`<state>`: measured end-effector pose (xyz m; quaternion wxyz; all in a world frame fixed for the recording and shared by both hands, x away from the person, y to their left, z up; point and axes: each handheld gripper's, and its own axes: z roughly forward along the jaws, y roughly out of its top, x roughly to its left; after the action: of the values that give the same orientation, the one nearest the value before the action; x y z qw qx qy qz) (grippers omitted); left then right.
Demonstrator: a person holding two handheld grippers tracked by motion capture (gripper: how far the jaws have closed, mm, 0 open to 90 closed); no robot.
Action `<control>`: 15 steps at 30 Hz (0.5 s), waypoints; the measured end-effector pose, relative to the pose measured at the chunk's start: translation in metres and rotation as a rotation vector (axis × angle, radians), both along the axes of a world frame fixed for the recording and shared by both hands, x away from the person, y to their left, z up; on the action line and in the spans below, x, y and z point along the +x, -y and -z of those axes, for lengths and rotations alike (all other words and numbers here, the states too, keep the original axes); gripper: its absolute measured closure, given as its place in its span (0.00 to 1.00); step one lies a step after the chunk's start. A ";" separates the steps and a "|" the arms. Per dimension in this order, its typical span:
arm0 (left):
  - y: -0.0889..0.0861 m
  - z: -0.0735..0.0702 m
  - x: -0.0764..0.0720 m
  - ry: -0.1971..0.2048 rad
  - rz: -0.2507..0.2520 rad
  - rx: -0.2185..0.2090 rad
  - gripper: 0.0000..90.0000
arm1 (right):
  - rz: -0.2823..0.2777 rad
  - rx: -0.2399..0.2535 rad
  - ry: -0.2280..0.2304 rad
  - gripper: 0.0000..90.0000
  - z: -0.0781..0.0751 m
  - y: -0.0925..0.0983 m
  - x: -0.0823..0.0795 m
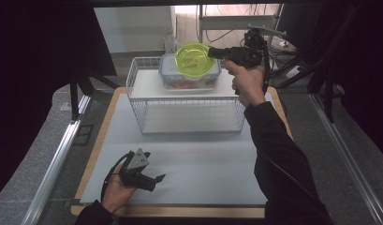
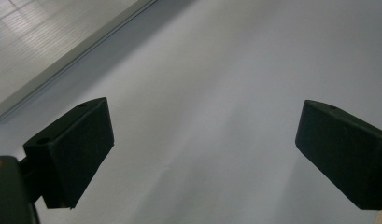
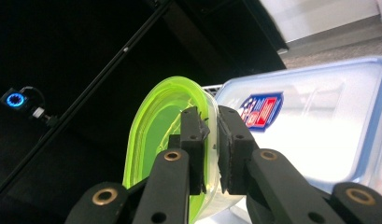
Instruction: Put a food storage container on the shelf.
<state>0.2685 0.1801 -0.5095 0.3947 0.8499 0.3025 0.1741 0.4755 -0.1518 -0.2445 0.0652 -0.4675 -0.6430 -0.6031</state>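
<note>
A wood-edged table [image 1: 101,140] carries a pale grey mat [image 1: 198,164] — on the mat's far half stands a white wire rack [image 1: 189,96]. On the rack's top shelf sits a clear blue-lidded container [image 1: 189,79].

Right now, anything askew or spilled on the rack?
Nothing spilled. The green bowl is held tilted above the lidded container on the wire rack, its rim pinched by the right gripper. Left gripper rests open.
</note>
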 end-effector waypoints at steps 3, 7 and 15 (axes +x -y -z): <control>0.000 0.000 0.000 0.001 0.003 0.003 0.05 | 0.023 -0.003 0.000 0.91 -0.002 -0.004 0.006; 0.000 0.000 0.000 -0.003 0.004 0.001 0.05 | 0.052 -0.009 -0.003 0.91 -0.002 -0.009 0.013; 0.000 0.001 0.000 -0.004 0.010 0.000 0.05 | 0.116 0.002 -0.019 0.91 0.001 -0.018 0.030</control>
<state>0.2688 0.1799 -0.5104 0.3951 0.8517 0.2991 0.1705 0.5056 -0.1335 -0.2451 0.0365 -0.5094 -0.6138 -0.6020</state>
